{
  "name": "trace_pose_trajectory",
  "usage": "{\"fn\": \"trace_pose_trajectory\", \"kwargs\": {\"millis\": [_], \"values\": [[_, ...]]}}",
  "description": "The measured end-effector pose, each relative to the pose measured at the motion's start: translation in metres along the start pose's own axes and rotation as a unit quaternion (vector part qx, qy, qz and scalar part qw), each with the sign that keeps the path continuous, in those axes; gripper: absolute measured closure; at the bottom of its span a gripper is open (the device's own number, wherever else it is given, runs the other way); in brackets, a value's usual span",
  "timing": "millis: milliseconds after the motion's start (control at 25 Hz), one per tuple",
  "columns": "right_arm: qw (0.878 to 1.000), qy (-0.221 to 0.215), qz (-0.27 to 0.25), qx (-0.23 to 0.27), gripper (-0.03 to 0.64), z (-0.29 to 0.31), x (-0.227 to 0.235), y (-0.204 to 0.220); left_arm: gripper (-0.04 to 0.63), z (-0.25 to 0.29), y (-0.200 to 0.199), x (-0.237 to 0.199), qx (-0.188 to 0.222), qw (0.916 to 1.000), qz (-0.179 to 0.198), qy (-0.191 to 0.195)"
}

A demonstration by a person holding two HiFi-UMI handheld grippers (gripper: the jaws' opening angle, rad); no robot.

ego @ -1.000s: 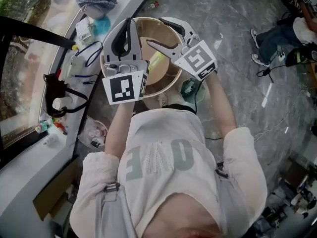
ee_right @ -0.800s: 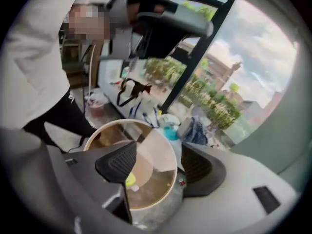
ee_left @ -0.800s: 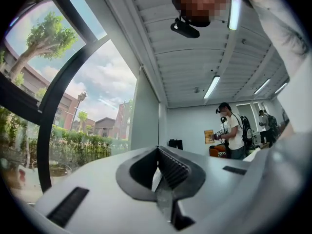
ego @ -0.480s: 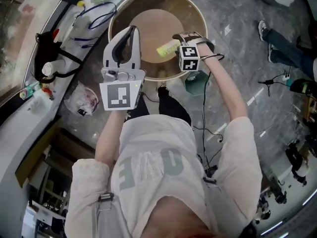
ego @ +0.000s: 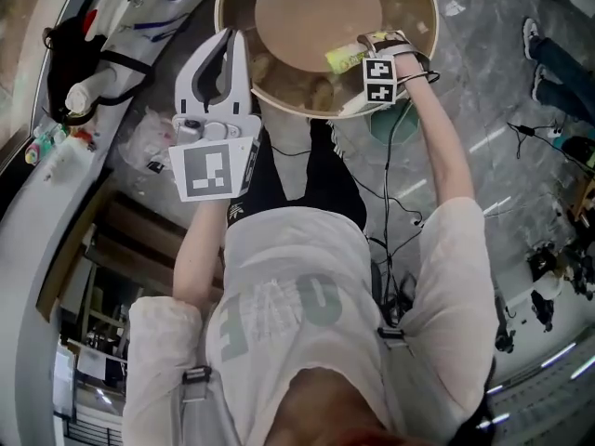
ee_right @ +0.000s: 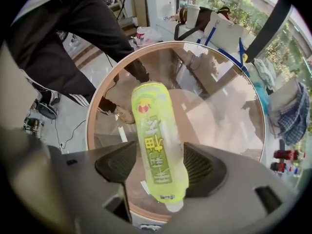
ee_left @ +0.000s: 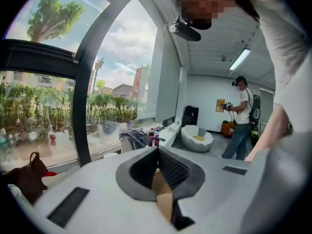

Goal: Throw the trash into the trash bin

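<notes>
bottle [ee_right: 156, 140] (yellow-green, printed label, white cap) is clamped in the right gripper [ee_right: 158, 155]. both ribbed pads press its sides, so the jaws stand fairly wide around it. it lies lengthwise along the jaws, cap end toward the gripper body, other end aimed down into the trash bin [ee_right: 92, 116]. in the head view the bottle [ego: 346, 58] sits over the bin's open top, just inside the near right part of the rim [ego: 423, 7], above the round brown floor and not touching it. right gripper [ego: 372, 52] points straight down over that rim, marker cube facing up. left gripper [ego: 231, 40] is beside the bin on the left, tips near the rim and outside the opening. left gripper view has the jaws [ee_left: 157, 152] meeting at the tips, nothing gripped. a brown patch shows through the gap behind the tips, can't tell what it is. black bag [ego: 70, 45] lies on the ledge at far left, well clear of both grippers.
</notes>
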State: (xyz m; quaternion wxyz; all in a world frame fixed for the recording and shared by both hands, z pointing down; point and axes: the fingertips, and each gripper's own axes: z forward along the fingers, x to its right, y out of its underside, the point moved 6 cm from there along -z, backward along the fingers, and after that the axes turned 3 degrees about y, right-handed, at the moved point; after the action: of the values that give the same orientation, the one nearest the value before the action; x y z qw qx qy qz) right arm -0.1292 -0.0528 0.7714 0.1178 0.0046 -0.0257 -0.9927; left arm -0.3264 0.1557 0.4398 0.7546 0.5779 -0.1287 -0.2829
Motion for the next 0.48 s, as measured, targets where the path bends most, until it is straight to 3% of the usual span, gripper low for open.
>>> {"fn": "trace_pose_trajectory", "kwargs": {"millis": [200,400,480], "values": [[1.000,-0.014,0.016,-0.002,0.321,0.010,0.001,-0.011,0.583,0.005,0.008,0.000,0.005,0.9998,-0.018,0.008],[1.000,-0.018,0.012,-0.013,0.321,0.011,0.000,-0.012,0.583,-0.002,0.027,-0.005,-0.024,0.9993,-0.027,-0.002],[1.000,-0.009,0.010,-0.019,0.314,0.017,0.000,-0.012,0.583,-0.002,0.025,-0.005,-0.012,0.9993,-0.034,-0.006]]}}
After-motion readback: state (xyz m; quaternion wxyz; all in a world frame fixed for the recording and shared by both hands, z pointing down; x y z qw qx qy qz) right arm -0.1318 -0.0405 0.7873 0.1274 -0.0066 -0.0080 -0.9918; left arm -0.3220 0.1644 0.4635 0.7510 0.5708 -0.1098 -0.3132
